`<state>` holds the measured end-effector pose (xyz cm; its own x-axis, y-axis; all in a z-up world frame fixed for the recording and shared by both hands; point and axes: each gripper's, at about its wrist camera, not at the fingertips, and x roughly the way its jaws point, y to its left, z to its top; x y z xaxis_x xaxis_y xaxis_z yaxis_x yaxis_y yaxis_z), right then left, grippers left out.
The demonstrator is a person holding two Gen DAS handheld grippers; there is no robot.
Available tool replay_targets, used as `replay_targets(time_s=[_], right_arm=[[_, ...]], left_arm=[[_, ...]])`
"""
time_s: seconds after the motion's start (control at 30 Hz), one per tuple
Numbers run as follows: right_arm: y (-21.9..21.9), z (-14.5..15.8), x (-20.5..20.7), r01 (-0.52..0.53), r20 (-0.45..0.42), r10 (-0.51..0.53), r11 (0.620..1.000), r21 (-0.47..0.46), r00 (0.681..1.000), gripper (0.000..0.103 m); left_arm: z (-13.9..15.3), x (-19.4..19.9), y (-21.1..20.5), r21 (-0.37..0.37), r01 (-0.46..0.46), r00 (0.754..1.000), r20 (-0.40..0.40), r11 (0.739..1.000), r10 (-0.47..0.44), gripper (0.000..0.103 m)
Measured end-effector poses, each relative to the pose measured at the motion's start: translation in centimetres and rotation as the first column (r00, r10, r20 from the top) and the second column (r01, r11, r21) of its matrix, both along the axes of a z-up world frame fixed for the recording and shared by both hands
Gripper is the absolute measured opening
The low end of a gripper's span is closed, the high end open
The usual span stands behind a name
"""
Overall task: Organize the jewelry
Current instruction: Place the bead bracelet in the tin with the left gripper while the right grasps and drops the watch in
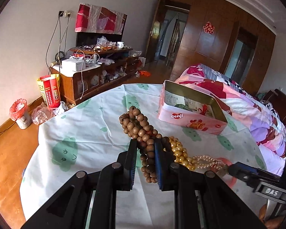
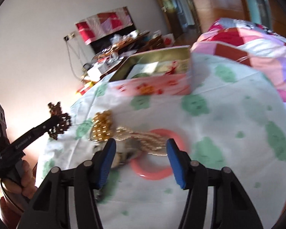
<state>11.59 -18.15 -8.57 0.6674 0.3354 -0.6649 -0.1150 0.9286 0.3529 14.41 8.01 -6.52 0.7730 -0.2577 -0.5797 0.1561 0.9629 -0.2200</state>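
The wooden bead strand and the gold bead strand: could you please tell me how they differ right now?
The wooden bead strand is matte brown with larger beads; the gold bead strand is shiny with smaller beads. The wooden strand is clamped in the left tool and hangs from it, whereas the gold strand lies ungripped on the sheet. Both are bunched strings of round beads.

Jewelry on the green-patterned cloth, one strand lifted

A bunched strand of brown wooden beads (image 1: 141, 131) hangs pinched in the left claw (image 1: 145, 143), raised off the cloth. Just beside it lie gold beads (image 1: 178, 150), touching a pale pearl strand (image 1: 206, 161) that drapes over a coral-pink bangle (image 2: 152, 173). Farther back an open pink tin (image 1: 192, 106) stands, gold inside.
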Motion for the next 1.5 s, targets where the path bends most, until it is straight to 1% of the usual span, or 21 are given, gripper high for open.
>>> replay_targets(time_s=[0.03,0.1,0.13,0.17,0.2,0.27,0.33,0.4,0.53,0.6,0.7,0.8,0.9,1.07,1.2,1.37,1.47,1.5], right_arm=[[0.6,-0.3,0.5,-0.013,-0.018,0.013,1.000,-0.003,1.000,0.059],[1.7,-0.9,1.5,-0.034,-0.059,0.031,0.999,-0.038,0.998,0.058],[2.3,-1.2,1.9,-0.046,-0.078,0.042,0.998,-0.051,0.996,0.055],[2.7,-1.6,2.1,-0.062,-0.089,0.057,0.997,-0.050,0.994,0.035],[2.9,-1.8,2.1,-0.064,-0.092,0.058,0.996,-0.060,0.994,0.023],[3.0,-2.1,1.9,-0.066,-0.098,0.059,0.996,-0.063,0.993,0.023],[2.6,-2.0,1.7,-0.067,-0.093,0.064,0.997,-0.032,0.994,0.022],[2.2,-1.4,1.4,-0.071,-0.067,0.071,0.997,0.000,0.995,0.022],[1.0,1.1,1.2,-0.078,0.009,0.078,0.992,0.099,0.997,0.022],[0.4,2.8,1.4,-0.073,0.056,0.067,0.991,0.108,0.996,0.022],[-0.5,4.8,2.5,-0.067,0.095,0.055,0.988,0.136,0.994,0.022],[-1.5,6.4,4.2,-0.068,0.123,0.048,0.985,0.162,0.991,0.022],[-2.4,7.4,5.9,-0.066,0.135,0.042,0.982,0.178,0.990,0.022],[-3.1,6.9,8.9,-0.035,0.124,0.014,0.985,0.167,0.992,0.022],[-4.0,6.3,11.5,-0.009,0.116,-0.011,0.984,0.178,0.993,0.022],[-5.2,4.5,15.3,0.020,0.060,-0.037,0.963,0.268,0.997,0.023],[-5.4,2.5,18.2,0.009,-0.006,-0.007,0.932,0.362,1.000,0.023],[-5.5,1.9,19.2,0.011,-0.026,-0.002,0.925,0.379,1.000,0.023]], left_arm=[[0.1,-0.1,0.1,-0.004,-0.001,1.000,-0.001,1.000,0.001,0.017],[0.1,0.0,0.4,-0.008,-0.006,1.000,-0.003,1.000,0.006,0.018],[0.1,-0.1,0.5,-0.007,-0.011,1.000,-0.001,1.000,0.011,0.018],[0.1,-0.1,0.5,-0.004,-0.015,1.000,0.001,1.000,0.015,0.018],[0.1,-0.1,0.6,-0.001,-0.019,1.000,0.002,1.000,0.019,0.018],[0.0,-0.1,0.7,-0.005,-0.022,1.000,0.001,1.000,0.022,0.018],[-0.1,0.0,0.7,-0.012,-0.021,1.000,-0.002,1.000,0.021,0.018],[-0.1,0.0,0.6,-0.016,-0.017,1.000,0.000,1.000,0.017,0.018],[0.1,0.2,0.2,-0.020,-0.001,1.000,0.009,1.000,0.001,0.018],[0.3,0.4,-0.2,-0.022,0.015,1.000,0.014,1.000,-0.015,0.018],[0.7,0.7,-1.1,-0.012,0.045,0.998,0.032,0.999,-0.045,0.018],[1.1,1.3,-2.3,0.016,0.074,0.996,0.047,0.997,-0.075,0.018],[1.3,2.2,-3.3,0.019,0.101,0.994,0.049,0.995,-0.101,0.018],[1.7,3.8,-5.2,0.040,0.152,0.986,0.060,0.988,-0.154,0.018],[2.3,6.1,-7.1,0.083,0.194,0.976,0.081,0.978,-0.201,0.018],[2.5,10.3,-9.4,0.103,0.254,0.963,0.070,0.962,-0.261,0.018],[2.0,12.9,-10.8,0.133,0.279,0.956,0.051,0.951,-0.287,0.018],[1.8,13.7,-11.3,0.141,0.286,0.955,0.042,0.948,-0.295,0.018]])
